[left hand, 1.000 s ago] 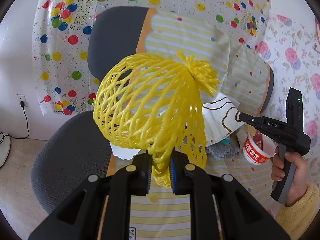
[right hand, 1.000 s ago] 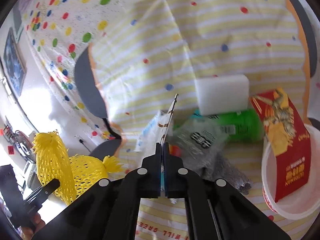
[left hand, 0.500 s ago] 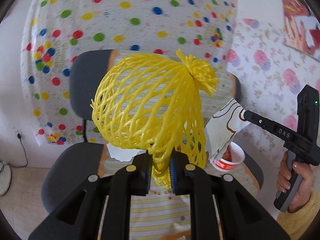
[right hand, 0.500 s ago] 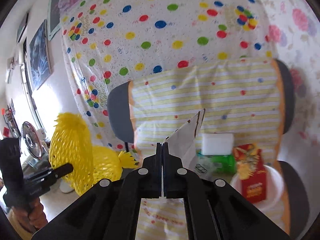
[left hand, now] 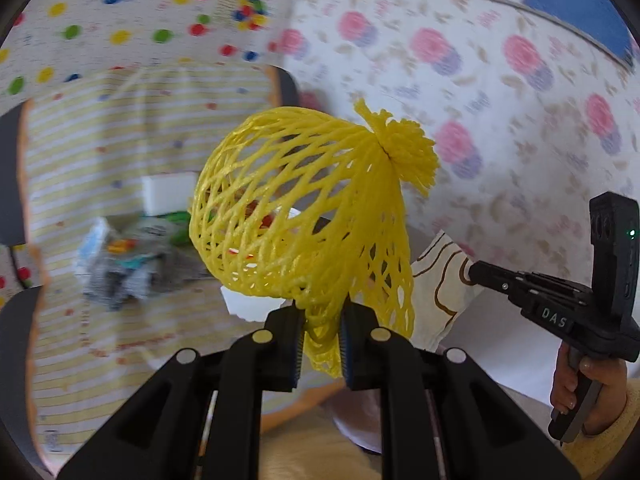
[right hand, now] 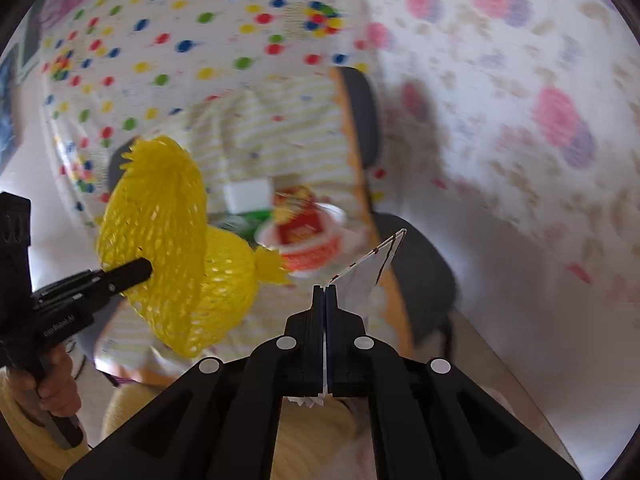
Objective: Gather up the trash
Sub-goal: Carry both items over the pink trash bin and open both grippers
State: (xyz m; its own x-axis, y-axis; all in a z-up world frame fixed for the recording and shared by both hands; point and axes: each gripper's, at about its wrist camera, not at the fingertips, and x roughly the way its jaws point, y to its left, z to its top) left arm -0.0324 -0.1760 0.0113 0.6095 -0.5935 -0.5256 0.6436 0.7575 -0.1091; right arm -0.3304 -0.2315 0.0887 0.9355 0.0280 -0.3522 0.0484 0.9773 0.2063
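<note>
My left gripper (left hand: pixel 320 316) is shut on a yellow foam fruit net (left hand: pixel 304 216) and holds it up in the air; the net also shows at the left of the right wrist view (right hand: pixel 176 240). My right gripper (right hand: pixel 324 292) is shut on a flat white paper wrapper with brown lines (right hand: pixel 368 264), which also shows in the left wrist view (left hand: pixel 440 280). Both are held above and in front of a chair seat covered by a yellow striped cloth (left hand: pixel 100 152).
On the cloth lie a red and white instant noodle cup (right hand: pixel 308 240), a white foam block (right hand: pixel 246 192), a green bottle (right hand: pixel 252 216) and a crumpled grey wrapper pile (left hand: pixel 120 260). A dotted sheet (right hand: pixel 200 40) and floral wall (right hand: pixel 520 120) stand behind.
Both grippers have swung to the right with their loads and pulled back from the chair. The chair and its trash now sit further left in both views. Both grips are unchanged.
</note>
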